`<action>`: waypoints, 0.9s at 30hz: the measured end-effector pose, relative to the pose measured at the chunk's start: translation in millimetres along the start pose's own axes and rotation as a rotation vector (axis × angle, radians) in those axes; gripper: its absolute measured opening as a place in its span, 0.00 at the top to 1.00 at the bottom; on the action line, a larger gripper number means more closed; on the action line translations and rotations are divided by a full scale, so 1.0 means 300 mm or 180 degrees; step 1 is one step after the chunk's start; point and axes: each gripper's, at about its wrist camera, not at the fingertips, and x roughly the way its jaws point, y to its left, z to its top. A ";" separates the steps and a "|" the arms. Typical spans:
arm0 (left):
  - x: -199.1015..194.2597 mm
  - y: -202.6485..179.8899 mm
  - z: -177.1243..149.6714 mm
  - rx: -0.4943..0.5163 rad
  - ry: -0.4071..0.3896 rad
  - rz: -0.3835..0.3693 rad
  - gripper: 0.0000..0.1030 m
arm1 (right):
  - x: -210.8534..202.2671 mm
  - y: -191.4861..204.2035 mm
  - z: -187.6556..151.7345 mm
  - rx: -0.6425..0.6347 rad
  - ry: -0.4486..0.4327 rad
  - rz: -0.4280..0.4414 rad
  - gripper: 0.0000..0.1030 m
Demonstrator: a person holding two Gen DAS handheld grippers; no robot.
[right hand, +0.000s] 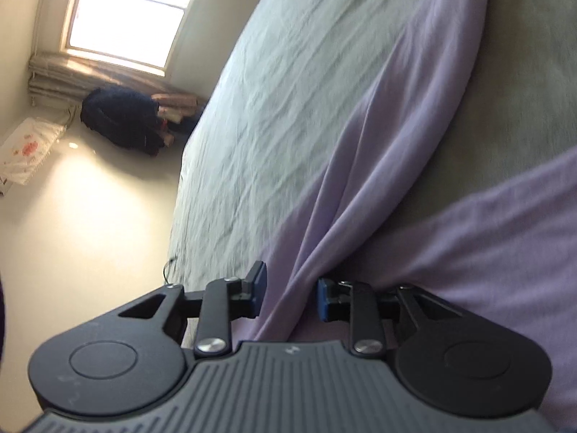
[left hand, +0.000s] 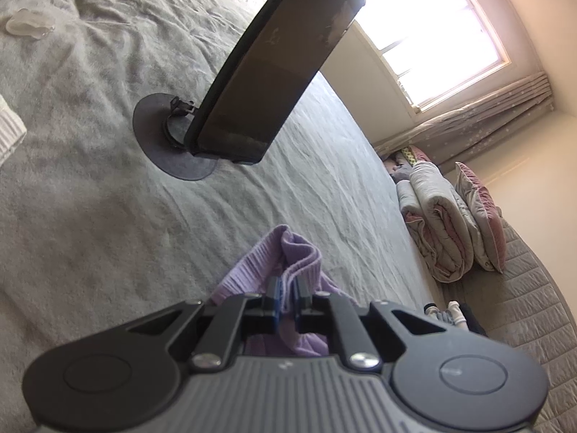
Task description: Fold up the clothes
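The purple cloth [right hand: 378, 166] lies on the grey bed [right hand: 288, 72], running from the upper right to the bottom middle. The left claw [left hand: 287, 290] pinches its ribbed edge tight. The right claw [right hand: 290, 292] is partly open around a fold, pads not pressing.

Lilac garment [right hand: 378, 166] soft matt knit (ribbed hem); bedspread [left hand: 108, 216] rough grey cloth; floor [right hand: 90, 216] glossy

- Daylight pours through the overexposed, white-blown window [left hand: 438, 29], also glaring in the right wrist view [right hand: 126, 14].
- The glossy pale floor [right hand: 83, 195] shows soft glare.
- The wrinkled grey bedspread [right hand: 259, 108] looks motion-smeared.
- Fisheye bending curves the edges; the corners go dark.
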 end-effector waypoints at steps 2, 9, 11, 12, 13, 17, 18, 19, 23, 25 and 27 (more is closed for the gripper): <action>0.007 -0.004 0.005 0.0011 -0.0006 0.0009 0.94 | -0.006 -0.020 0.029 0.0122 -0.0132 0.0114 0.81; 0.024 -0.024 0.031 0.0048 0.0010 -0.0094 0.94 | -0.100 -0.007 0.088 0.0061 -0.0625 0.0382 0.88; 0.026 -0.032 0.038 0.0076 0.0049 -0.0139 0.94 | -0.140 0.013 0.073 -0.0098 -0.0705 0.0392 0.90; 0.026 -0.033 0.042 0.0096 0.0080 -0.0159 0.94 | -0.155 0.029 0.056 -0.0215 -0.0750 0.0361 0.90; 0.026 -0.033 0.045 0.0108 0.0101 -0.0160 0.94 | -0.171 0.047 0.037 -0.0355 -0.0796 0.0327 0.90; 0.017 -0.020 0.063 0.0150 0.0190 -0.0165 0.94 | -0.205 0.123 -0.039 -0.0938 -0.0941 0.0178 0.90; 0.015 -0.016 0.066 0.0166 0.0218 -0.0162 0.94 | -0.216 0.138 -0.060 -0.1076 -0.0958 0.0144 0.90; 0.012 -0.012 0.070 0.0183 0.0243 -0.0159 0.94 | -0.234 0.146 -0.084 -0.1208 -0.0965 0.0120 0.90; 0.008 -0.002 0.079 0.0235 0.0290 -0.0116 0.94 | -0.275 0.158 -0.144 -0.1632 -0.0957 0.0055 0.90; 0.003 0.004 0.081 0.0245 0.0293 -0.0096 0.94 | -0.275 0.156 -0.167 -0.1725 -0.0916 0.0031 0.90; -0.003 0.009 0.084 0.0252 0.0272 -0.0078 0.94 | -0.267 0.146 -0.180 -0.1770 -0.0846 0.0024 0.90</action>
